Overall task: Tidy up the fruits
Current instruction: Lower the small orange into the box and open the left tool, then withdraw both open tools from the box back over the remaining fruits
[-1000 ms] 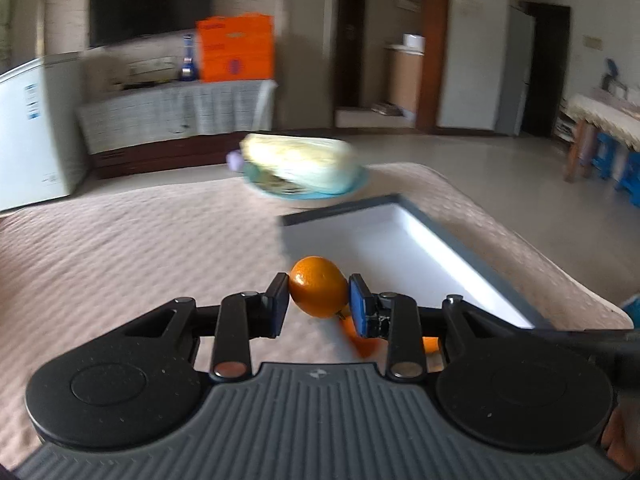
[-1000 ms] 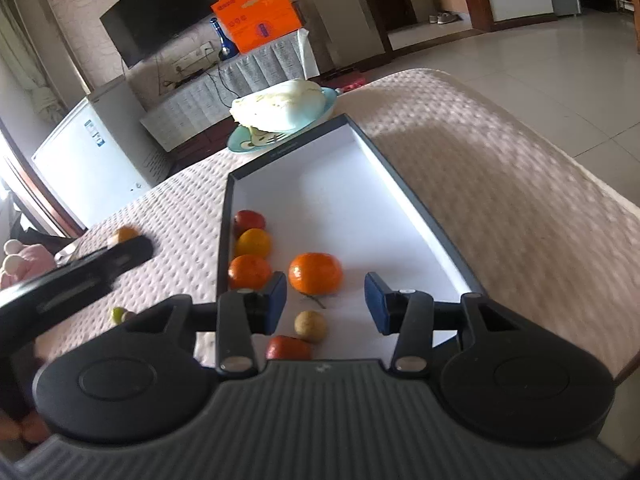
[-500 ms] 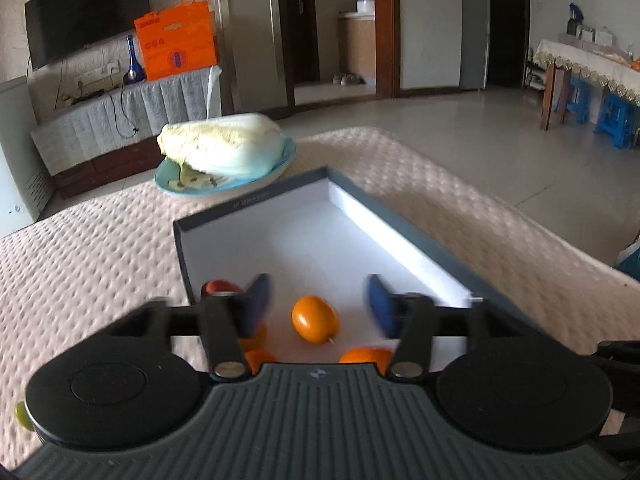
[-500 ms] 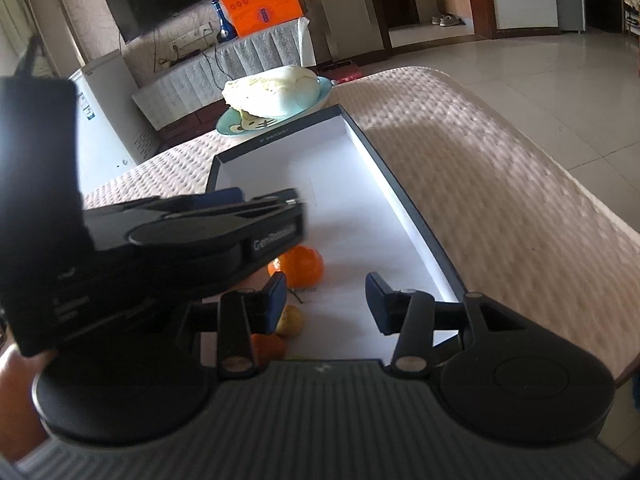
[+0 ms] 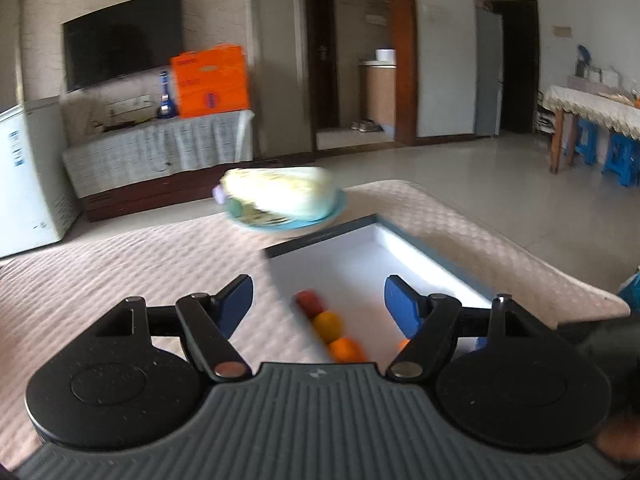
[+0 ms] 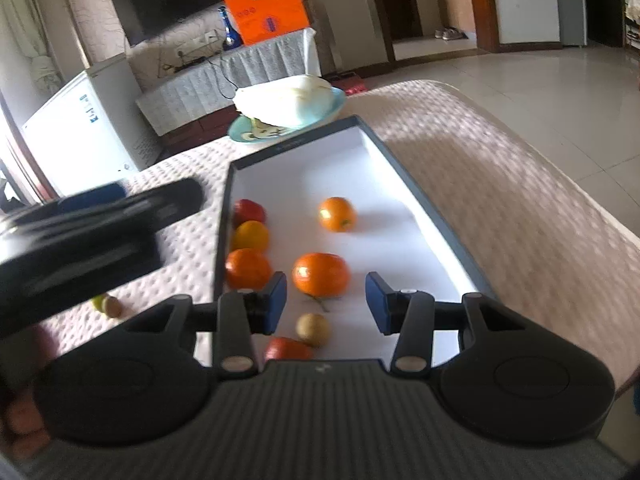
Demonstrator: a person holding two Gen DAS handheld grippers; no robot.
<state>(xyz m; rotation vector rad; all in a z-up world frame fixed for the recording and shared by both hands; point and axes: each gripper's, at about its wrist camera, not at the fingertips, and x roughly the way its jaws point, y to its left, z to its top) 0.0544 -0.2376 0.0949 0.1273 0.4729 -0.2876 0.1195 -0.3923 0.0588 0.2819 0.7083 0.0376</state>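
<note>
The left gripper (image 5: 318, 300) had just been opening, jaws spread and empty. The right gripper (image 6: 326, 302) stood spread over the tray (image 6: 404, 168), clear of the mandarin (image 6: 321, 274).

The left wrist camera sits close behind its own jaws and looks low across the table toward the plate (image 5: 288, 226) at 12 o'clock, with the tray (image 5: 436, 258) at about 2 o'clock. The right wrist camera looks more steeply down, directly along the tray (image 6: 420, 196). Both views share the tray, the plate (image 6: 244, 130) and the far wall.
</note>
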